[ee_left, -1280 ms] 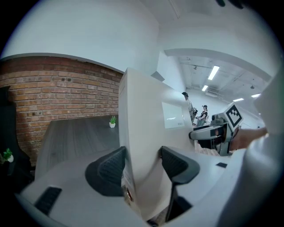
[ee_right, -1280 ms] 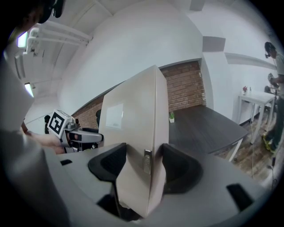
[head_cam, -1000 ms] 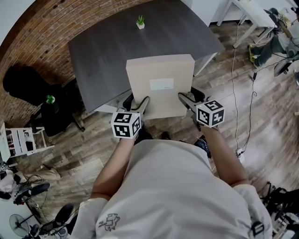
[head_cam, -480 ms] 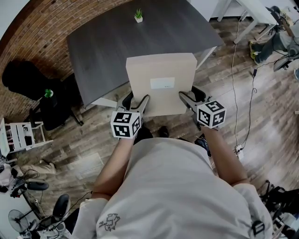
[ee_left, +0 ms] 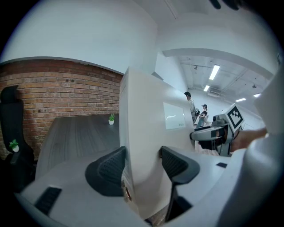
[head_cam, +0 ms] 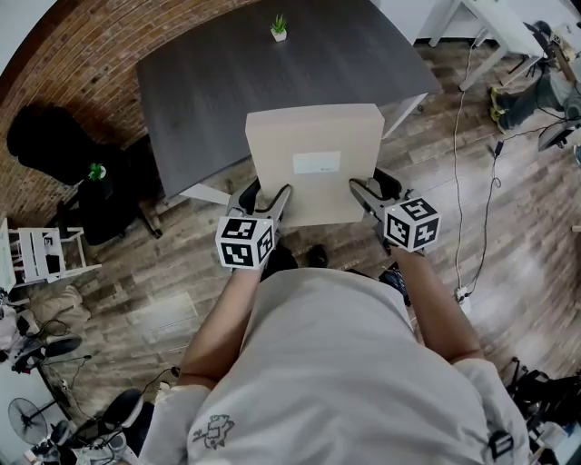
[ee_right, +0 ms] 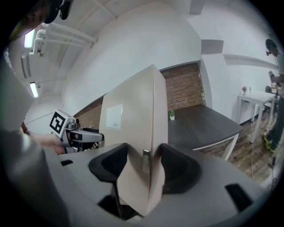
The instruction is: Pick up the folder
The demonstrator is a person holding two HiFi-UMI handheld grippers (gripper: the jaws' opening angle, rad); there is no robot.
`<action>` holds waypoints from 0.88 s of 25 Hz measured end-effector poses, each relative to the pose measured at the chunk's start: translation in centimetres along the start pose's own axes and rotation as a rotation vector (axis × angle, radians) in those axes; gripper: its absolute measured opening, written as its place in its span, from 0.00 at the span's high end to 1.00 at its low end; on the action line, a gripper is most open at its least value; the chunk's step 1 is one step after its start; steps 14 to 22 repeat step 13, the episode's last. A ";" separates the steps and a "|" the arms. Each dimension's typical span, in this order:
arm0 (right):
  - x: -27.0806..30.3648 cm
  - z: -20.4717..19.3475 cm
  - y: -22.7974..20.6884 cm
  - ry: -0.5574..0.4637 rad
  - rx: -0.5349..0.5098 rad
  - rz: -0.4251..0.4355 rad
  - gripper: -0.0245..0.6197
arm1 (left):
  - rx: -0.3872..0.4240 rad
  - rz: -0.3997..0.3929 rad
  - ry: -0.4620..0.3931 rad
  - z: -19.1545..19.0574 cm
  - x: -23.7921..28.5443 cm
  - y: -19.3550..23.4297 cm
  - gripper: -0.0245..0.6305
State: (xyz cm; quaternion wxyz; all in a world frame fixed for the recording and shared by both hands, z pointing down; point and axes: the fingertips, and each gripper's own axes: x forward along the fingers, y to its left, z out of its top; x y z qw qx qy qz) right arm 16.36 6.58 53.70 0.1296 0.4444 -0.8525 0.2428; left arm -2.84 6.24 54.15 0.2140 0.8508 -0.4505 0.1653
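A thick beige folder (head_cam: 313, 163) with a white label hangs in the air in front of me, clear of the dark table (head_cam: 227, 82). My left gripper (head_cam: 270, 204) is shut on its near left corner, and in the left gripper view both pads press the folder (ee_left: 142, 146). On the near right corner sits my right gripper (head_cam: 365, 195), shut on the folder (ee_right: 140, 146), with a small metal clasp between its jaws. Each gripper shows in the other's view: the right gripper (ee_left: 213, 133) and the left gripper (ee_right: 77, 133).
A tiny potted plant (head_cam: 279, 27) stands at the table's far edge. A black office chair (head_cam: 54, 154) with a green item is at the left by a brick wall. White shelving (head_cam: 41, 259), cables and gear lie on the wooden floor. Two people stand far off (ee_left: 197, 113).
The folder and both grippers keep the same grip. The table and floor have shifted slightly in the head view; the folder sits a little nearer me relative to the table edge.
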 end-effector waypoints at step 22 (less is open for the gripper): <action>0.5 -0.1 0.3 -0.002 -0.002 0.008 0.59 | -0.015 0.007 0.000 -0.4 -0.2 0.5 0.55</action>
